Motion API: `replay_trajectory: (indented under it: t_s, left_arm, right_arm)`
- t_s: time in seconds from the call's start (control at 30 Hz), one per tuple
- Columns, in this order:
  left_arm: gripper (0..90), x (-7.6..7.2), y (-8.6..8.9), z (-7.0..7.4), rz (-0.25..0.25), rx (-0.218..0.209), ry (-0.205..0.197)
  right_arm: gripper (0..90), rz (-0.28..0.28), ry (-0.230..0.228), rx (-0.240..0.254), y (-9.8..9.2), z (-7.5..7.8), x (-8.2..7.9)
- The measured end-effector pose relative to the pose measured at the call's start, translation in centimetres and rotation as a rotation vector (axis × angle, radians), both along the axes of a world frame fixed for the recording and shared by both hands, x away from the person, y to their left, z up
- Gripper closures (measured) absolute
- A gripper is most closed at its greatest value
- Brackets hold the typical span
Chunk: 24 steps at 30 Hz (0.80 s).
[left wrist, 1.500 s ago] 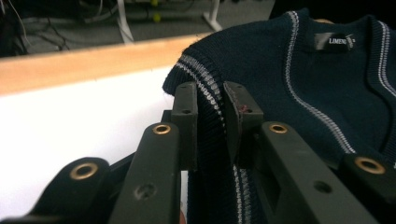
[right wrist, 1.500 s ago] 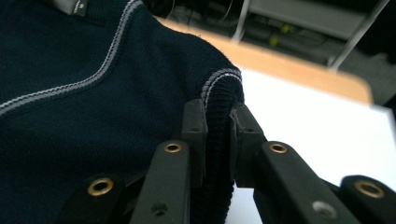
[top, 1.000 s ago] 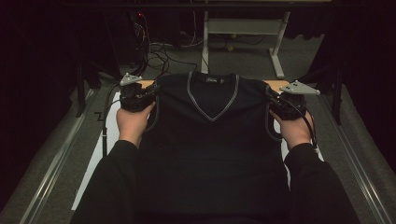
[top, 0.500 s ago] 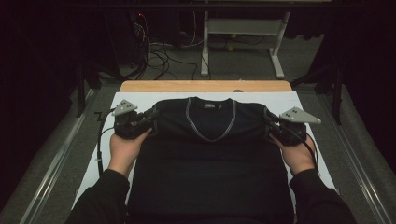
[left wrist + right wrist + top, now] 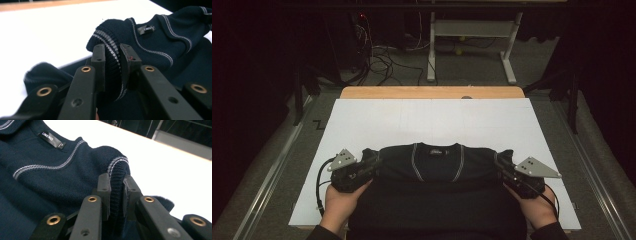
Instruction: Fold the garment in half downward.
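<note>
A dark navy knitted sweater with a grey-striped V-neck lies at the near part of the white table top, its lower part hanging over the front edge. My left gripper is shut on the sweater's left shoulder; in the left gripper view its pads pinch a ribbed, grey-striped fold. My right gripper is shut on the right shoulder, and the right gripper view shows the ribbed fold between the pads. A small label sits inside the collar.
The far half of the white top is bare, with a wooden strip along its back edge. Behind the table stand a metal frame and loose cables on the floor. Metal rails run along both sides.
Both grippers have come toward the near edge and lower, dragging the sweater with them. More of the white top now shows behind the collar.
</note>
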State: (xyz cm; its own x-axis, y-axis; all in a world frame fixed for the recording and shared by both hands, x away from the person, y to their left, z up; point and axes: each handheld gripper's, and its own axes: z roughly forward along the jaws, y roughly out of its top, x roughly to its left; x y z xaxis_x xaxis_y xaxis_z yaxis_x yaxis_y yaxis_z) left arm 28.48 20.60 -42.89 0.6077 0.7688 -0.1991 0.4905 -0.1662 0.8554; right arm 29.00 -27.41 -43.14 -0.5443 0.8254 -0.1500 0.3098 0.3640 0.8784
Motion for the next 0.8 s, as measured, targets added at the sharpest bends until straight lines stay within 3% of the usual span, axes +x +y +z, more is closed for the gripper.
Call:
replay_trajectory:
  t_s: [0.13,0.27,0.43,0.53,0.8]
  left_arm:
    - [71.3,-1.7,0.5,-0.7,-0.009,-0.028,0.003]
    - [71.1,-3.6,1.0,-0.6,-0.011,-0.058,0.006]
    - [71.0,-5.3,1.5,-0.8,-0.028,-0.045,0.011]
    - [70.5,-5.9,1.7,-0.9,-0.03,-0.06,0.026]
    - [70.4,-7.3,1.3,-0.9,-0.059,-0.048,0.041]
  right_arm:
    - [79.4,0.016,0.005,0.013,-0.4,-0.7,-1.7]
    - [79.4,0.028,-0.002,0.033,-0.7,-0.4,-3.1]
    - [79.3,0.048,-0.012,0.044,-0.8,-0.1,-4.7]
    - [79.2,0.065,-0.004,0.045,-0.7,-0.1,-5.8]
    - [78.7,0.079,0.011,0.04,-1.2,-0.2,-7.9]
